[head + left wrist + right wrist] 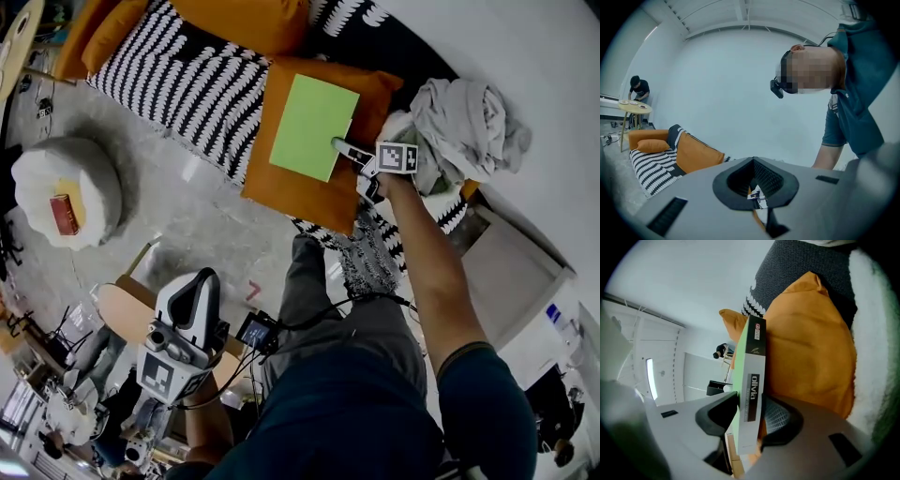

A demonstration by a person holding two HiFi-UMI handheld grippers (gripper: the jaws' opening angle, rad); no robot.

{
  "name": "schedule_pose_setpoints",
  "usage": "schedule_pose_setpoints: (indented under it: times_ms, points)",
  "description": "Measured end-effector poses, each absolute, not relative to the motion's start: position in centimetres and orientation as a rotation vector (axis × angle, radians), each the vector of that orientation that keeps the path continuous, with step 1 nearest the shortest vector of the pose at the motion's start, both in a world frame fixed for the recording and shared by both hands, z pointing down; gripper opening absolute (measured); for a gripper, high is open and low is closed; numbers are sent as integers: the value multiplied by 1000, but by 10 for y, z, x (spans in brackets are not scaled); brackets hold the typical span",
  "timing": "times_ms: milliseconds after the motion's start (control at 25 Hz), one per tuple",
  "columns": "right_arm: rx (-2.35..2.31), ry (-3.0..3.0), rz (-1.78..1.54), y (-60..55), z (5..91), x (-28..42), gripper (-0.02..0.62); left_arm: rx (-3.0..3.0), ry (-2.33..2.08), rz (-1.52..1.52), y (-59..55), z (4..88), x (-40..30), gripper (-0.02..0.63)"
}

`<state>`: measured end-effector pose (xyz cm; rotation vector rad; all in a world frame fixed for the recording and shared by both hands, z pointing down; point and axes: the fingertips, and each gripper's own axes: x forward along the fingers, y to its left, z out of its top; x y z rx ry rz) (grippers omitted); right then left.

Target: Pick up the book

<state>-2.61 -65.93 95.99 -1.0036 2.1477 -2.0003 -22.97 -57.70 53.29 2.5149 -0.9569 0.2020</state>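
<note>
The right arm reaches straight toward upper middle, the right gripper (341, 147) pinching the edge of the green book (314, 127), which lies on the orange cushion (291, 192). Lower left, the left gripper (199, 281) hangs pressed together.

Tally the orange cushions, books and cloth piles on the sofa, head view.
orange cushions: 3
green book: 1
cloth pile: 1
Total: 5
</note>
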Motion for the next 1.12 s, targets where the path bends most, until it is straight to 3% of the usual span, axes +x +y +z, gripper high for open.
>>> schedule_pose_setpoints:
  times_ms: [200,360,640,1120]
  points:
    - [-906,2197,-1984,-660,947,-45,166,2501,-960,195,-577,539,-234,3]
    - [-950,2151,-2036,-662,964,-55,210,2488,-962,190,-577,544,-237,3]
    - [-945,2083,-1982,-661,953,-55,156,2473,-965,179,-574,552,-243,3]
    - [-878,2222,-1621,-664,828,-40,152,2564,-972,18,-617,500,-207,3]
